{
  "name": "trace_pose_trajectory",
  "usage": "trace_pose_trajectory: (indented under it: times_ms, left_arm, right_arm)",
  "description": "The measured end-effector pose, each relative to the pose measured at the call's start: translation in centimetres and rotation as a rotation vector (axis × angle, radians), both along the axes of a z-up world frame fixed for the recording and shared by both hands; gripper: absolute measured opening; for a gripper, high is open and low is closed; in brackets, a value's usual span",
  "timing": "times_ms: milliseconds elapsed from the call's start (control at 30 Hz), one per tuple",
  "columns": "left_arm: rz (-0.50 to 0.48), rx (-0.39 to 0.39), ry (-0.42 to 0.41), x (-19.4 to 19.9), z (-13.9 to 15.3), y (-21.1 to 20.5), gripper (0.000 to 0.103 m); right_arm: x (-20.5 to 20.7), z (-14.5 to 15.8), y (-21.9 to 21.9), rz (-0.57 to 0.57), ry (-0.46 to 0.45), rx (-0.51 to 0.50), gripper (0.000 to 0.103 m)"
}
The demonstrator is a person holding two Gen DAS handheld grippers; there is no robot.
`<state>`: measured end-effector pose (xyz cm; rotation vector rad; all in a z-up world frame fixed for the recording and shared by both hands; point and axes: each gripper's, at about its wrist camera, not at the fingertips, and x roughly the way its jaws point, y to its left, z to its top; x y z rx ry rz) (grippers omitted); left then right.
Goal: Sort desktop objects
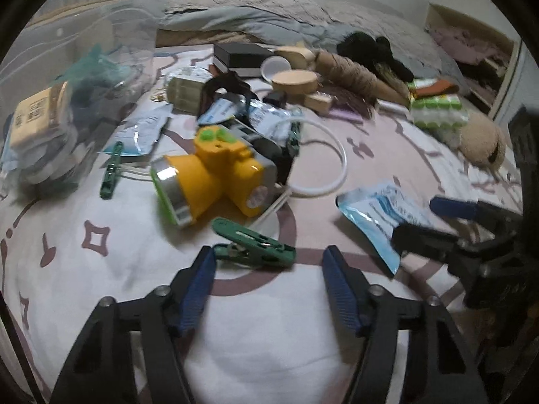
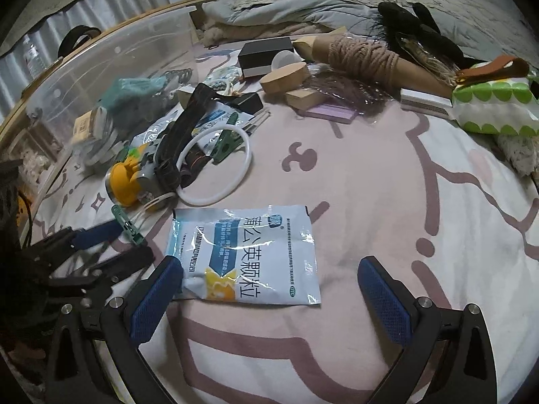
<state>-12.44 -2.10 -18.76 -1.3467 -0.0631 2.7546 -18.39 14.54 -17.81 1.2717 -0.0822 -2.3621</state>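
Note:
My left gripper is open and low over a white and pink bedspread. A green clothes clip lies flat between and just ahead of its blue pads; the left fingertip is at the clip's end. My right gripper is open, its fingers either side of a blue and white sachet, the left pad at the sachet's edge. The right gripper also shows at the right of the left wrist view, over the sachet. The left gripper appears by the clip.
A yellow headlamp with a black strap and a white ring lie just beyond the clip. A clear bin holding several items stands at the left. Another green clip, wooden boxes, a rope spool and a tissue pack lie farther back.

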Motion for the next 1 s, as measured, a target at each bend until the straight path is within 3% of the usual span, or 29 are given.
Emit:
trace_pose_trajectory:
  times_ms: [233, 400, 533, 767, 833, 867, 1000]
  left_arm:
    - [0.008, -0.013, -0.004, 0.0, -0.1, 0.0, 0.040]
    - [0.033, -0.034, -0.003, 0.3, 0.1, -0.3, 0.040]
    - [0.079, -0.042, -0.005, 0.8, 0.4, -1.2, 0.023]
    - [0.126, 0.028, -0.021, 1.3, 0.7, -2.4, 0.025]
    - [0.120, 0.078, -0.027, 1.7, 0.8, -2.6, 0.051]
    - [0.114, 0.121, -0.029, 2.0, 0.9, -2.8, 0.056]
    - [0.071, 0.260, -0.043, 2.4, 1.1, -3.0, 0.059]
  right_arm:
    - [-0.2, -0.1, 0.1, -0.009, 0.005, -0.002, 0.103]
    - [-0.2, -0.1, -0.2, -0.013, 0.012, 0.002, 0.103]
    - [-0.1, 0.1, -0.9, -0.001, 0.018, 0.018, 0.103]
    - [0.2, 0.1, -2.6, -0.015, 0.049, 0.066, 0.103]
    - [0.3, 0.1, -3.0, -0.010, 0.051, 0.067, 0.103]
    - [0.3, 0.1, -3.2, -0.009, 0.053, 0.073, 0.103]
    - [0.6, -0.3, -4.2, 0.006, 0.068, 0.145, 0.103]
